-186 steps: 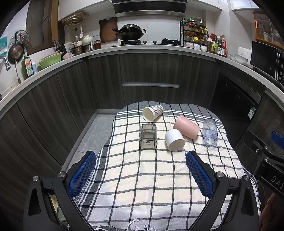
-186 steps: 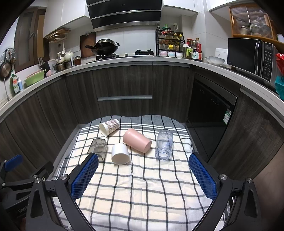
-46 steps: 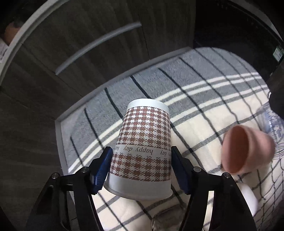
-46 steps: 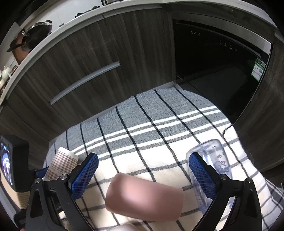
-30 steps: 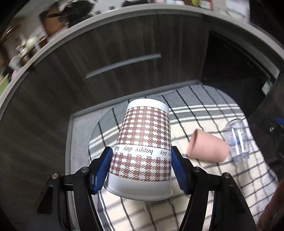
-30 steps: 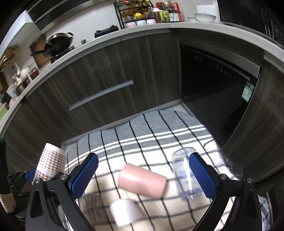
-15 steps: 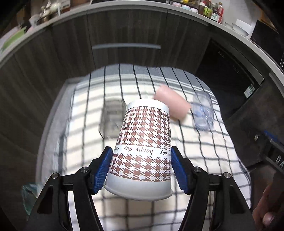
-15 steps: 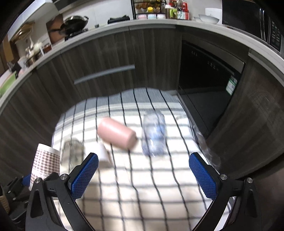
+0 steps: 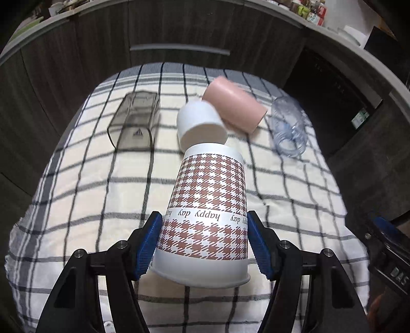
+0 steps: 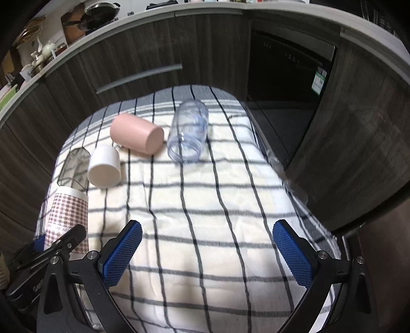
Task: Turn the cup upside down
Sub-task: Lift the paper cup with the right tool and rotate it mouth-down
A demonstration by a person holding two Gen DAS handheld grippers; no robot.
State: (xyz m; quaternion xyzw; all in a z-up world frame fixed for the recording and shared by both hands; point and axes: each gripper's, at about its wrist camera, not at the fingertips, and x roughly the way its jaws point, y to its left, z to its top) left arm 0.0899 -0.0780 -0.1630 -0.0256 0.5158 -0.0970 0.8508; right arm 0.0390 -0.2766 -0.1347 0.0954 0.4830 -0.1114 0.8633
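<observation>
Left wrist: paper cup [image 9: 208, 205] inverted, rim nearest camera.

checked cloth [image 10: 205, 205], dark cabinets [image 10: 153, 43], wok [image 10: 102, 11]

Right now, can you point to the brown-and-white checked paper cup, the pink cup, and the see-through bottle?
brown-and-white checked paper cup [image 9: 208, 202]: left wrist view, middle of its patterned side.
pink plastic cup [image 10: 133, 133]: right wrist view, its side wall.
clear plastic bottle [image 10: 189, 128]: right wrist view, middle of its body.
</observation>
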